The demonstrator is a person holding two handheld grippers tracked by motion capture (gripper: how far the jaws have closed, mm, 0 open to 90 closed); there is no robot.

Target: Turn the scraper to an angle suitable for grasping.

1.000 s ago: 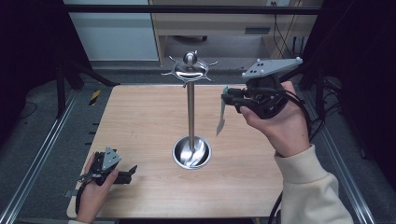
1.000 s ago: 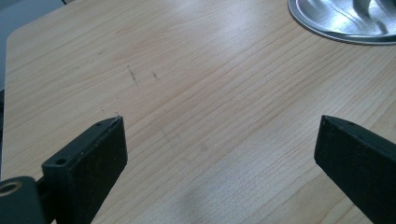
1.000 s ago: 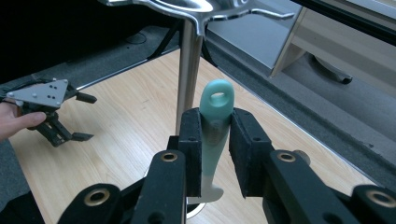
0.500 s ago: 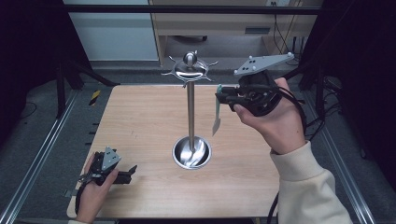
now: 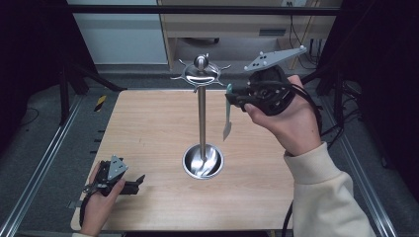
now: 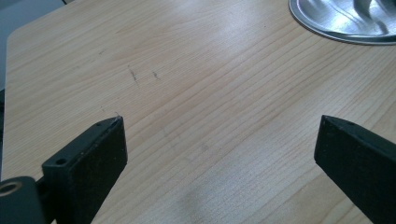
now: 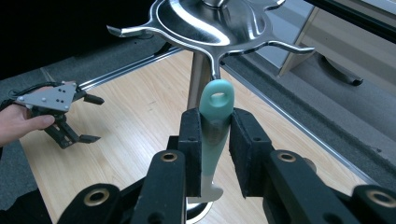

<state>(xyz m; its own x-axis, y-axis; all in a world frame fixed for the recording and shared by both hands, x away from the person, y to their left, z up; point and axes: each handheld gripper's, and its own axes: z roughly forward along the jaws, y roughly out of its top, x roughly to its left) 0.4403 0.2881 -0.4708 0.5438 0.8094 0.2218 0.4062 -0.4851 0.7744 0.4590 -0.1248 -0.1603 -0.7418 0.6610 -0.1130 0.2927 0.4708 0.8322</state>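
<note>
**A:** What have your tongs got right now?

**B:** My right gripper is clamped on the mint-green handle of a utensil, both pads pressing its sides. The hanging hole sticks up past the jaws, just under one hook arm of the steel rack. From above, the metal blade hangs down beside the pole, over the right half of the tabletop. It may be a peeler or a small spatula; I can't make out the blade well enough to say.

**A:** And the other hand?

**B:** My left gripper rests near the front left corner of the tabletop, jaws standing wide apart with only bare wood between them.

**A:** What could go wrong?

**B:** The hole is small and the hook tip thin. If I come in tilted, the handle could knock the arm, and the rack might rock on its round base. Letting go before the hook is through would drop the utensil onto the table.

**A:** Anything changed lately?

**B:** My right hand has drifted left, towards the rack's crown, carrying the utensil closer to the hook; the left one hasn't budged
</note>
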